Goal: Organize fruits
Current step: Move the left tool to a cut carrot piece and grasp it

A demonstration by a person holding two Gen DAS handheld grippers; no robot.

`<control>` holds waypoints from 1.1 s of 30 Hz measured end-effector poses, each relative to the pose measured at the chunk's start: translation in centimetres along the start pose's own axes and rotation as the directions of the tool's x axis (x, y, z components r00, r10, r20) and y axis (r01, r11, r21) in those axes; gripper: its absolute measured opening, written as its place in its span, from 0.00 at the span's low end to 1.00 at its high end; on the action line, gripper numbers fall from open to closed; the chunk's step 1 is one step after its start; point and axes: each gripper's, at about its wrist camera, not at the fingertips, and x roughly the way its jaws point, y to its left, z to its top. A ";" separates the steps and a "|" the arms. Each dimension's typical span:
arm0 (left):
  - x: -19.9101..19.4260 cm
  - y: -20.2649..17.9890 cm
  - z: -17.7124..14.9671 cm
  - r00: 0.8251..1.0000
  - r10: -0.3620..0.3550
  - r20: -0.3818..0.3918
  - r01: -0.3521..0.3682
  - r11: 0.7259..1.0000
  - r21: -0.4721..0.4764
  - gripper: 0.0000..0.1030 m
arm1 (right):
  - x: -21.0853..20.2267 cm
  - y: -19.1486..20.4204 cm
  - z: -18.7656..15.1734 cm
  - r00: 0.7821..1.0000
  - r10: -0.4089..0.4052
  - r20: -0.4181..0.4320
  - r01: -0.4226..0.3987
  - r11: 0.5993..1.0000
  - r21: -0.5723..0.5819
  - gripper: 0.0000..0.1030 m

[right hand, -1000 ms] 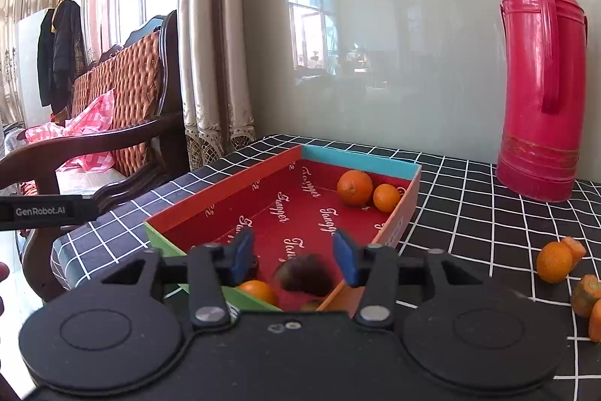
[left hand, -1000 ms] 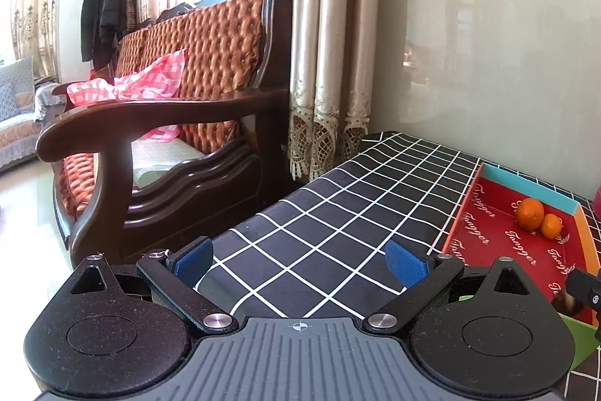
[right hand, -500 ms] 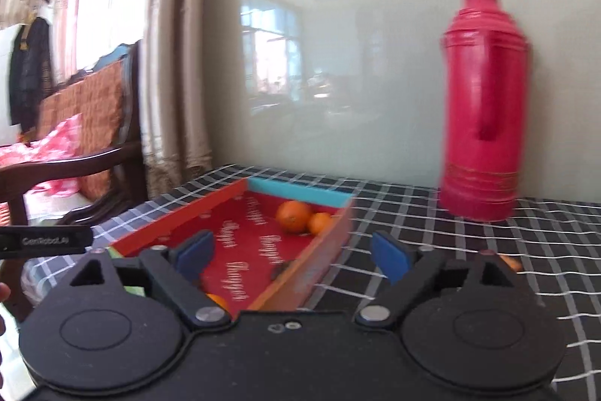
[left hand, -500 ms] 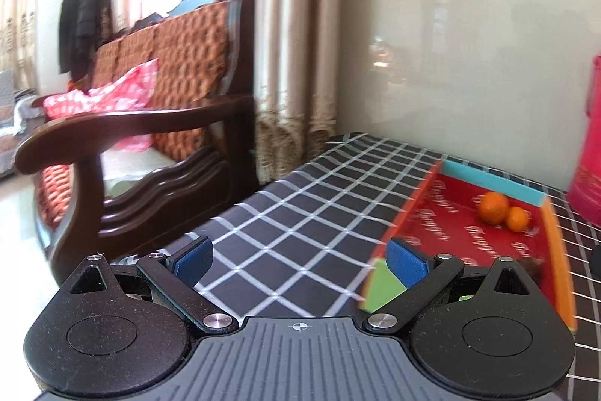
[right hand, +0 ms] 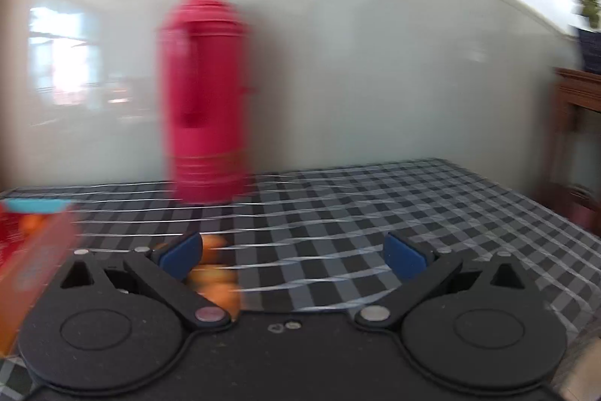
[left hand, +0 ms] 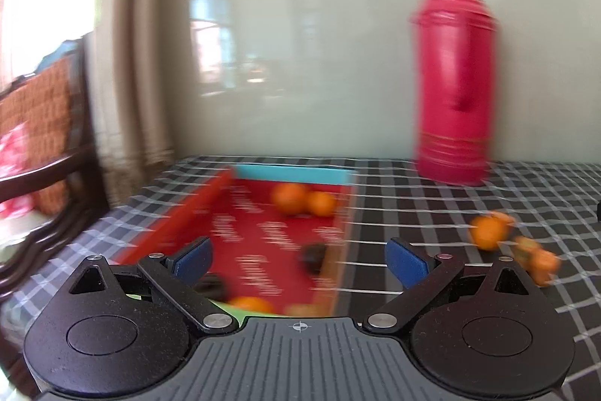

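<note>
Left gripper [left hand: 298, 260]: blue-padded fingers [left hand: 189, 256] spread wide with nothing between them, body pointed forward and tipped slightly downward; its view is smeared sideways by blur. Right gripper [right hand: 293, 256]: jaws opening, standing at a wide spread with nothing pressed between the blue pads [right hand: 403, 256], likewise angled a little below level, its view also blurred. No hand, wrist or sleeve of the person can be made out with certainty in either wrist view.

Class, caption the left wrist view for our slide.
Open tongs above a red tray of oranges; more fruit beside a thermos.
</note>
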 end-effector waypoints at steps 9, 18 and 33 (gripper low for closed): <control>1.4 -11.2 -0.8 0.971 -0.227 -0.080 0.236 0.964 0.126 0.94 | 0.2 -5.9 -0.5 0.964 -0.264 0.030 0.263 0.964 0.032 0.94; 2.9 -18.2 -1.8 0.954 -0.265 -0.140 0.283 0.949 0.139 0.80 | 0.2 -9.3 -0.7 0.965 -0.262 0.009 0.261 0.963 0.069 0.94; 4.5 -19.2 -1.7 0.935 -0.294 -0.199 0.311 0.949 0.059 0.24 | 0.5 -9.9 -1.0 0.973 -0.231 -0.024 0.232 0.969 0.082 0.94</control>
